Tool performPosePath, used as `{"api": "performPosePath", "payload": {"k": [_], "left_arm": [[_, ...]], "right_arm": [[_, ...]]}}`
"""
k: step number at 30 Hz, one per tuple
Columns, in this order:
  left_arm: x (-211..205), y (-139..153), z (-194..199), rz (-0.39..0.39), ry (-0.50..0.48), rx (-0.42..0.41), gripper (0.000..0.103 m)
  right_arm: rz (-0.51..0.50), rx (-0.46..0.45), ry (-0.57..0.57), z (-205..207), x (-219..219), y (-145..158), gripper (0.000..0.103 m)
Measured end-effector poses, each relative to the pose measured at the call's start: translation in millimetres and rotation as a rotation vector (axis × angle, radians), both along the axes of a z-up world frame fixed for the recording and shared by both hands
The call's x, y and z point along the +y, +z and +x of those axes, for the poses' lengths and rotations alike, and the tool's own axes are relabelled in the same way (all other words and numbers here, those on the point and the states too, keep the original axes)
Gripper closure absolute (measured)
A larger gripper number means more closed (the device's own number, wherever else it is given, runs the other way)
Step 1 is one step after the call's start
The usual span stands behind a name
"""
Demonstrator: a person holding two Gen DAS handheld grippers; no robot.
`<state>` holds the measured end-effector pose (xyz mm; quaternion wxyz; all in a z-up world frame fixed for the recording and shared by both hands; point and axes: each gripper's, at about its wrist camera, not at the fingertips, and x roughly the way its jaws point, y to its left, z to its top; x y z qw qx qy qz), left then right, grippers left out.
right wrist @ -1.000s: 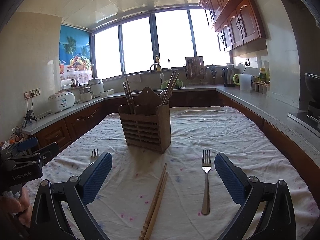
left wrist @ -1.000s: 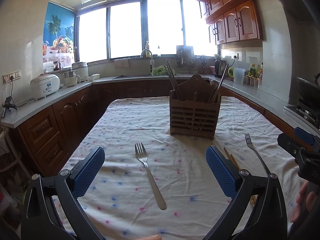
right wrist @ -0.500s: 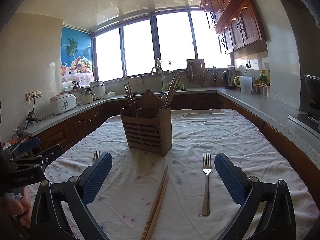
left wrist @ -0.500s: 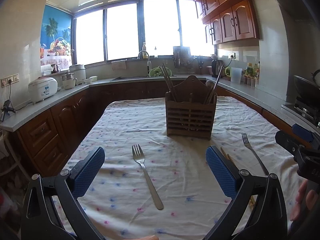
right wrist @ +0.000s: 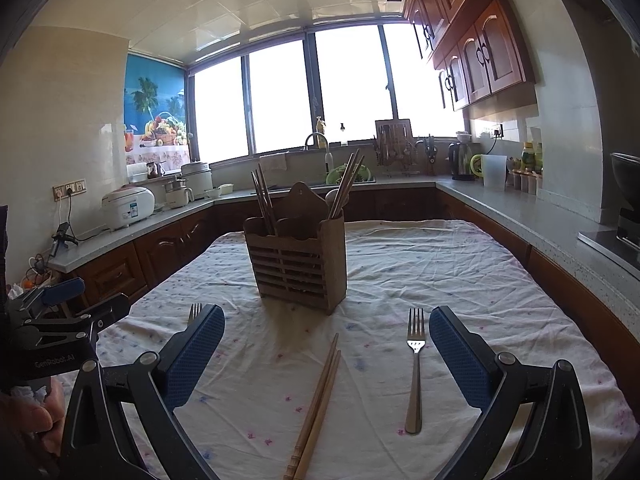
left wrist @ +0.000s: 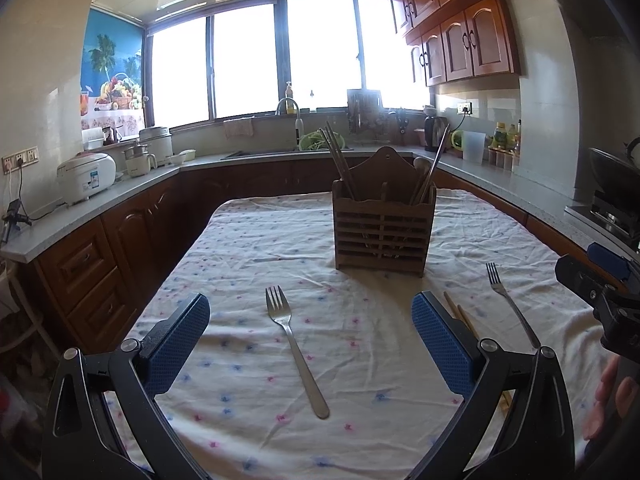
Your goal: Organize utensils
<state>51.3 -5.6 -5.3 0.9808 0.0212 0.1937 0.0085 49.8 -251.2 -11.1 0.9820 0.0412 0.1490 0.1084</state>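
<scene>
Currently, left to right: left gripper (left wrist: 310, 336) spread wide above steel fork (left wrist: 294, 344) on floral cloth; slatted wooden utensil holder (right wrist: 298, 264) (chopsticks inside) mid-table; wooden chopstick pair (right wrist: 318, 404), second steel fork (right wrist: 415, 368) loose under right gripper (right wrist: 326, 354), also spread. Loose pieces await pickup; each needs low pinch on handle.

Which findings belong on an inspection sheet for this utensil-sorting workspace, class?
Surface: table under a wrinkled tablecloth.
Job's things: wooden holder upright, chopsticks already inside; left fork, right fork and loose chopsticks lie flat.
Clutter: nothing seen on the table.
Grippers: left gripper and right gripper open, empty.
Cables: rice cooker cord runs to a wall socket.
Surroundings: counters, sink, windows, cabinets.
</scene>
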Motion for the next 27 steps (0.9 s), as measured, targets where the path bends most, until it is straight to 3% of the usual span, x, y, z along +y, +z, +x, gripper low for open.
{"api": "performPosePath", "payload": {"k": [27], "left_arm": [[0.0, -5.3, 9.8, -0.003, 0.001, 0.026, 0.000]], "right_arm": [[0.005, 0.025, 0.000, 8.7, -4.1, -3.6, 0.000]]}}
